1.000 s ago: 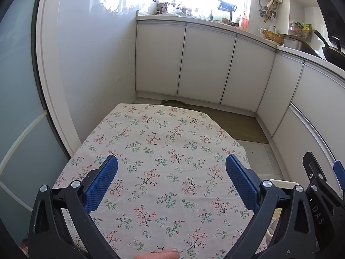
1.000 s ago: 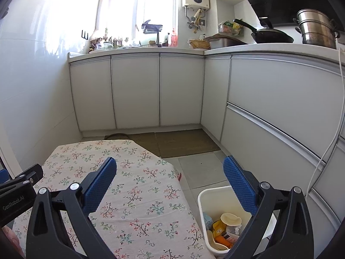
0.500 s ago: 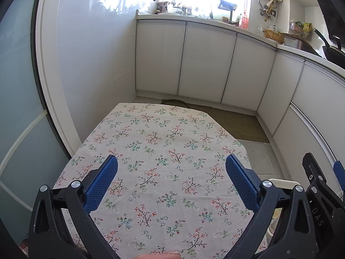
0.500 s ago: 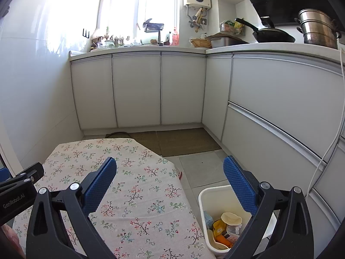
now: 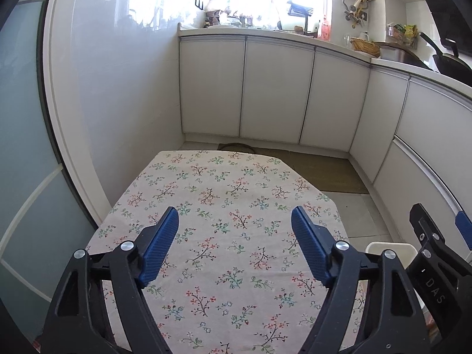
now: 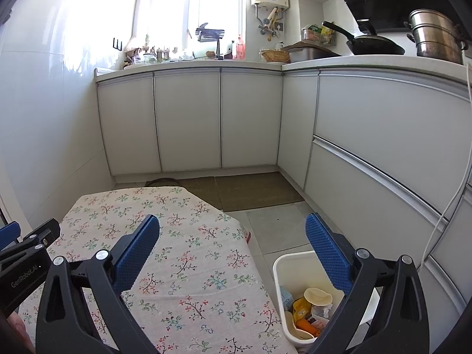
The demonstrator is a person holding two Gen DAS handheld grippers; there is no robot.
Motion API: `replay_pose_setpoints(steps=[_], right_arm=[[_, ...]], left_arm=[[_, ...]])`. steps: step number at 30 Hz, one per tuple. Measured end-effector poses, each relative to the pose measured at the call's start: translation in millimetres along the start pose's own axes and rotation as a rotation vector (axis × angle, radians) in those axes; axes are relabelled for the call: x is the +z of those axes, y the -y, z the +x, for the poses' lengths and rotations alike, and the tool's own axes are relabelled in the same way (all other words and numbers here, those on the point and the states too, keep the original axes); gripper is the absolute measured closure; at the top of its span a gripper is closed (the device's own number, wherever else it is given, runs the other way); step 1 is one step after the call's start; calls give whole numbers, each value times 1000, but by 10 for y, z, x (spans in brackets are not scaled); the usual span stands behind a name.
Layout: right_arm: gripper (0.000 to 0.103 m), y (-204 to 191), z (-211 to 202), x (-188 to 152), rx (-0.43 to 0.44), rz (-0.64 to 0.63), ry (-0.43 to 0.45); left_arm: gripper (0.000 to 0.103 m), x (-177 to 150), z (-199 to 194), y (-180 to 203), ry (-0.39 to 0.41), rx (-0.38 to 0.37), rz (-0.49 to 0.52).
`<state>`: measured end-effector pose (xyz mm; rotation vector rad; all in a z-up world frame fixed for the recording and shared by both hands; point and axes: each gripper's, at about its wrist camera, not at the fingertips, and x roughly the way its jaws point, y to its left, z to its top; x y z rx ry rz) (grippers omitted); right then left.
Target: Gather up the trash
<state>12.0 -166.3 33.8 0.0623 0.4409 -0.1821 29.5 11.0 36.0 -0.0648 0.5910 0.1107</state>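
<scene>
Right wrist view: trash (image 6: 306, 309) sits in white bin (image 6: 290, 264) beside bare table (image 6: 183, 265); left hand-held gripper (image 5: 234, 244) and right hand-held gripper (image 6: 233, 249) both spread wide, empty; collection apparently done.

Counts: 2 grippers, left gripper (image 5: 234, 244) and right gripper (image 6: 233, 253), each w/ 2 blue pads. 1 desk (image 6: 188, 265) w/ floral cloth. 1 white trash bin (image 6: 290, 265) on floor just beside desk; inside approx 5–6 bits of trash (image 6: 309, 309), exact no. unclear. 1 black wok (image 6: 374, 44), 1 steel pot (image 6: 436, 35), 1 floor mat (image 6: 253, 190).
</scene>
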Motion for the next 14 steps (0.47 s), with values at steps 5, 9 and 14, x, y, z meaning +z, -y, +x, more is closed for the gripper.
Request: replay_pose_setpoints(steps=[5,9,14], right_arm=[[6,7,6,3,-2,-1,-2],[6,30,-4,4,-10,5,6],[6,61,-4,7,-18,9,9]], left_arm=[[32,-1,5,37,8,-15,15],[9,5,-12,41,16,-8,16],[7,25,-65,5,41,12,-12]])
